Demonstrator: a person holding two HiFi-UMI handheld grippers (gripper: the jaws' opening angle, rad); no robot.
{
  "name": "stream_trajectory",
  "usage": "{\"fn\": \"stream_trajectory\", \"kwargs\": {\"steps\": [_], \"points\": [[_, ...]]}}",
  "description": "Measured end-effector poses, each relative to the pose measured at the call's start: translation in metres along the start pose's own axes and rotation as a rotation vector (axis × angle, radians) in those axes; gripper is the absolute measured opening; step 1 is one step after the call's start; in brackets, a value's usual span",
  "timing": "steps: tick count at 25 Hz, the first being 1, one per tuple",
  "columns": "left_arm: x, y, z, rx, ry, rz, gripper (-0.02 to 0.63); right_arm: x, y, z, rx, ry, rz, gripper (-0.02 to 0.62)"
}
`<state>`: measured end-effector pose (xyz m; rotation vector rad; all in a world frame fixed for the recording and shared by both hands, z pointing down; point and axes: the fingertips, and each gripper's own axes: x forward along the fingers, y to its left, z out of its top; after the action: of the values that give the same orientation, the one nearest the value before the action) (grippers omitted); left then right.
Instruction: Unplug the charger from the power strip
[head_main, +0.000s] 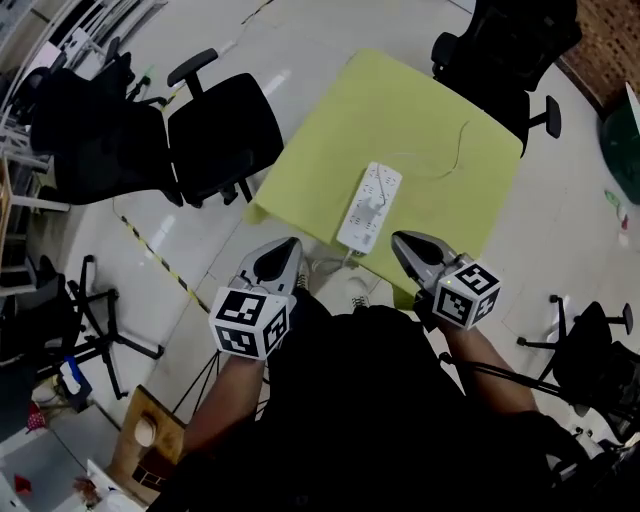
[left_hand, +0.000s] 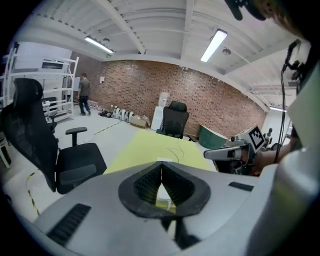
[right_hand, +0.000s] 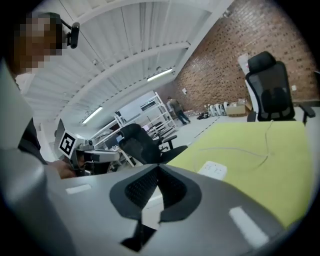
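Note:
A white power strip (head_main: 369, 205) lies on the yellow-green table (head_main: 330, 130), near its front edge. A small white charger (head_main: 373, 208) sits in the strip's middle sockets. A thin wire (head_main: 452, 150) curls on the table beyond it. My left gripper (head_main: 290, 243) hangs just short of the table's front edge, left of the strip, with its jaws shut and nothing in them. My right gripper (head_main: 397, 238) is level with it on the strip's right, shut and empty too. In the right gripper view the strip (right_hand: 213, 170) lies ahead past the closed jaws (right_hand: 158, 166). The left gripper view shows its tips (left_hand: 161, 167) together.
A black office chair (head_main: 215, 125) stands at the table's left and another chair (head_main: 505, 50) at its far side. More chairs (head_main: 80, 130) crowd the left. A cardboard box (head_main: 150, 435) sits on the floor by my left side. The strip's cord (head_main: 350, 257) drops over the front edge.

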<state>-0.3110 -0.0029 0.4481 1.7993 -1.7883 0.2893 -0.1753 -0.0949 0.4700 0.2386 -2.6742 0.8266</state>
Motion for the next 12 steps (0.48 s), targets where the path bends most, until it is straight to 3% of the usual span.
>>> {"fn": "stream_trajectory", "kwargs": {"steps": [7, 8, 11, 12], "points": [[0.053, 0.041, 0.037, 0.093, 0.055, -0.216, 0.008, 0.02, -0.031, 0.009, 0.096, -0.027, -0.242, 0.005], [0.058, 0.046, 0.041, 0.105, 0.059, -0.241, 0.008, 0.027, -0.035, 0.005, 0.093, -0.013, -0.26, 0.019], [0.073, 0.064, 0.044, 0.109, 0.077, -0.304, 0.008, 0.049, -0.052, -0.017, 0.022, 0.087, -0.327, 0.162], [0.077, 0.068, 0.043, 0.111, 0.085, -0.324, 0.008, 0.054, -0.06, -0.024, -0.018, 0.121, -0.357, 0.167]]}}
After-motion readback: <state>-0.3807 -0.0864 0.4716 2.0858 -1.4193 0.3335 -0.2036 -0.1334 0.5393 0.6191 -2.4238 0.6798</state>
